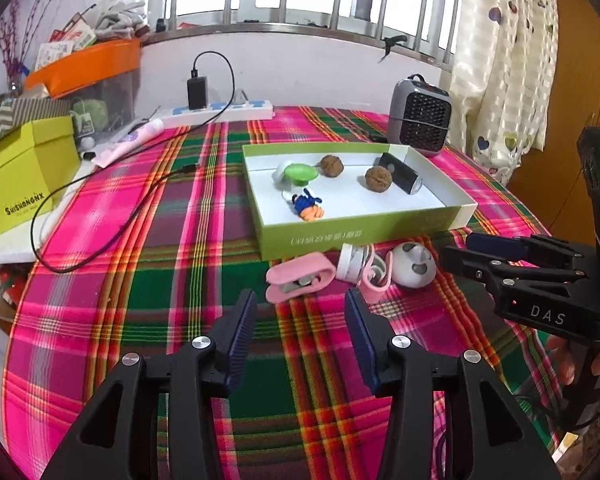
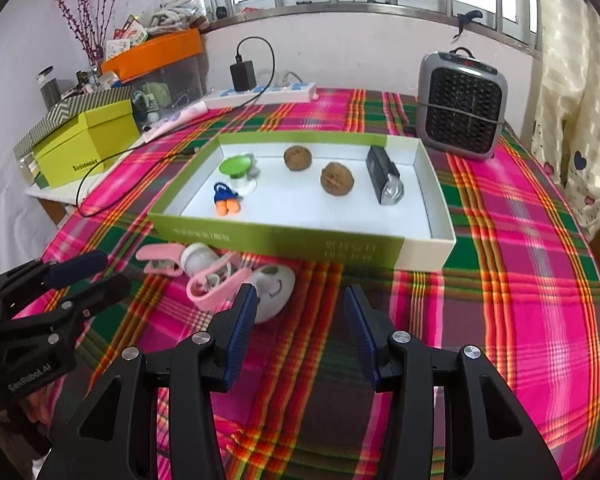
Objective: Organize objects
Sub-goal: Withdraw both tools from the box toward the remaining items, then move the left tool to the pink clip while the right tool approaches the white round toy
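Our left gripper [image 1: 300, 332] and right gripper [image 2: 300, 330] both hang half-open and empty over the plaid-clothed table [image 2: 520, 280]. Near its front edge, outside the shallow green-and-white cardboard box [image 2: 340, 246], three things wait: two pink clips [image 1: 298, 282], a white jar [image 1: 350, 262], perhaps, and a white egg-shaped toy [image 2: 272, 292]. Two brown walnuts [image 2: 337, 179] already lie inside.

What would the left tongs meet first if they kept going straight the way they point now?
Probably the pink clip on the tablecloth, just ahead of the open left tongs and short of the green tray. Depth is unclear; they might touch cloth first.
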`<action>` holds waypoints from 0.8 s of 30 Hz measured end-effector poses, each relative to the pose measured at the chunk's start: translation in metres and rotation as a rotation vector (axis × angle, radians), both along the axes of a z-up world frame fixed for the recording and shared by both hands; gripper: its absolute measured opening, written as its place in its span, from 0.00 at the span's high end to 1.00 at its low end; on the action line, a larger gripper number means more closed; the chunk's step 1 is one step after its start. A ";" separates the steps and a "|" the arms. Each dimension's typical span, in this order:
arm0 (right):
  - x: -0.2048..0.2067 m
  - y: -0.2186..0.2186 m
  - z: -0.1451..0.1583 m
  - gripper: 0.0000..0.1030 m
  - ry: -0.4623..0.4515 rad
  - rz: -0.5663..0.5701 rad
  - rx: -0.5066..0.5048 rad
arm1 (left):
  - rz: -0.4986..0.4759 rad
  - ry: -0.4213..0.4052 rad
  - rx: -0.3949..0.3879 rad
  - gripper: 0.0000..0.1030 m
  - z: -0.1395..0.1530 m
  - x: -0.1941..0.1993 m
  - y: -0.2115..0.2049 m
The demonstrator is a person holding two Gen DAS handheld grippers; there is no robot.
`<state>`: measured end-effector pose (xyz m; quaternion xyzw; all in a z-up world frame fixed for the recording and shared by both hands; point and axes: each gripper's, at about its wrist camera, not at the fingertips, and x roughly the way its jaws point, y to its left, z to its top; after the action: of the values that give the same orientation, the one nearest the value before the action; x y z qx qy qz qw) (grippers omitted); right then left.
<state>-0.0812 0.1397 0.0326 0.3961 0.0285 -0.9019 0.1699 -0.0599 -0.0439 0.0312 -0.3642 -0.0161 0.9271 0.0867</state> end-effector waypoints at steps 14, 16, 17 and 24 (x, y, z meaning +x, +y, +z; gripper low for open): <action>-0.004 -0.014 -0.016 0.47 -0.052 0.050 0.008 | -0.009 -0.049 -0.005 0.56 -0.012 -0.019 -0.010; -0.006 -0.016 -0.018 0.47 -0.056 0.052 0.018 | -0.016 -0.054 -0.009 0.56 -0.013 -0.025 -0.010; -0.008 -0.017 -0.018 0.47 -0.059 0.052 0.022 | -0.016 -0.054 -0.008 0.56 -0.013 -0.027 -0.010; -0.015 -0.024 -0.022 0.47 -0.063 0.061 0.059 | -0.059 -0.064 -0.018 0.56 -0.013 -0.038 -0.006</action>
<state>-0.0963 0.1155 0.0104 0.4282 0.0618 -0.8821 0.1864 -0.0983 -0.0496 0.0178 -0.3949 0.0004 0.9121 0.1100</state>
